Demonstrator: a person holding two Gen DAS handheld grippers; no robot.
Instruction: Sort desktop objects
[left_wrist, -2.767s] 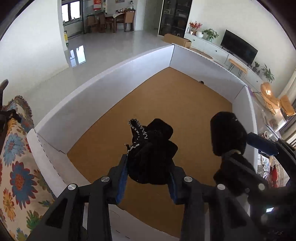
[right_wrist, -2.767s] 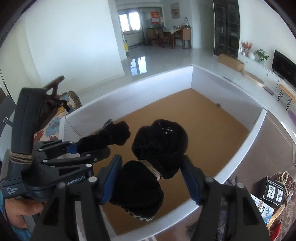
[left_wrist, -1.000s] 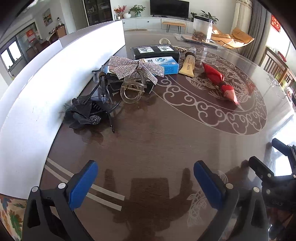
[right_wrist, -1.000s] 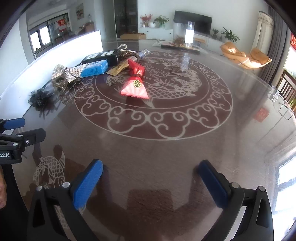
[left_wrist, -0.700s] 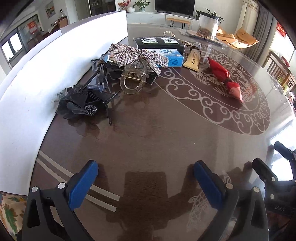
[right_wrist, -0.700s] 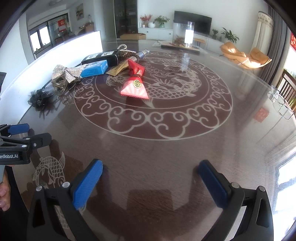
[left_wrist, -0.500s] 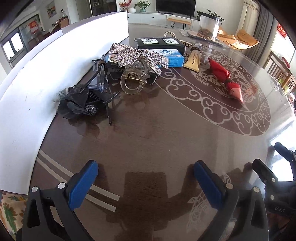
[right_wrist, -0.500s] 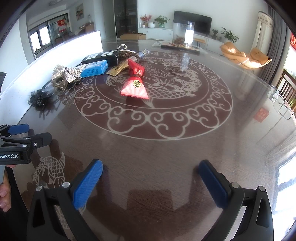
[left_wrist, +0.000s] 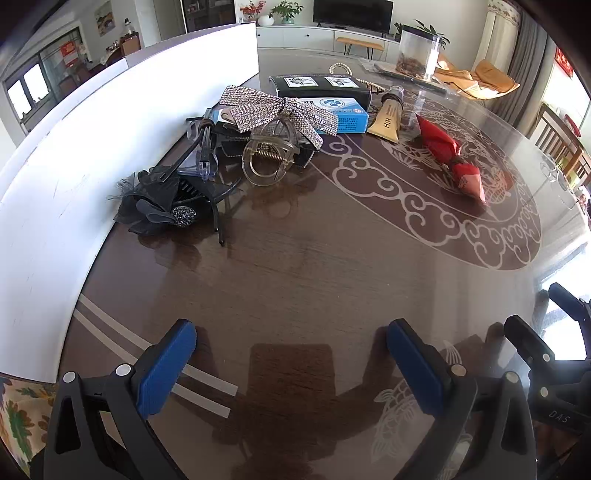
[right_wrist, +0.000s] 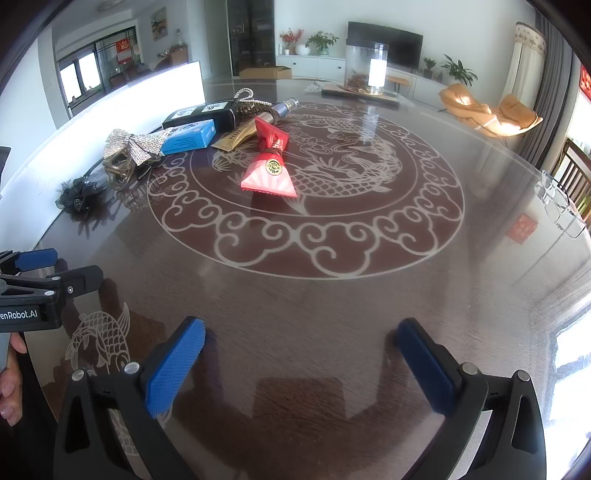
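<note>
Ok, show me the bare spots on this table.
Free: the table between both open grippers, left gripper, right gripper, and the black flower clip; also right of the red packet. Crowded: along the white wall.

left gripper and right gripper hover, jaws spread wide, empty.

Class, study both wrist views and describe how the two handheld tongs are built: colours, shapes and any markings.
Both the left tongs and the right tongs have black, angular plastic arms with silver screws, tipped with blue ribbed pads. In the right wrist view, the left tool's body shows white lettering ending "enRobot.AI"; in the left wrist view, the right tool's body reads "DAS".
</note>
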